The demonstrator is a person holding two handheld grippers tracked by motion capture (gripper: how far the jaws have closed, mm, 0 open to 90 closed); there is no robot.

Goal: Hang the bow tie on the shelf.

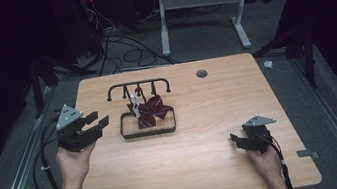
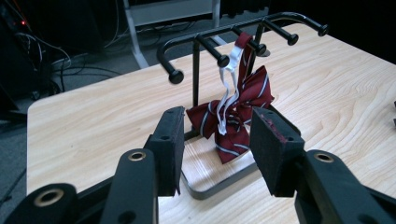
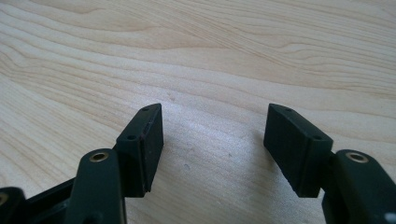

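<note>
bow tie not yet taken from the rack

the dark red striped bow tie (image 2: 238, 112) hangs by its white strap from a peg of the black rack (image 1: 138, 86), in the centre of the high view. the left gripper (image 1: 94, 125) points at it with jaws open and empty. the right gripper (image 1: 238, 140) rests at the lower right, open too. grasping and lifting are left, i judge.

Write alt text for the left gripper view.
A dark red striped bow tie hangs by its white strap from a peg of a black hanger stand on a wooden table. The left gripper points at it, its two black fingers open and empty, short of the bow tie.
</note>
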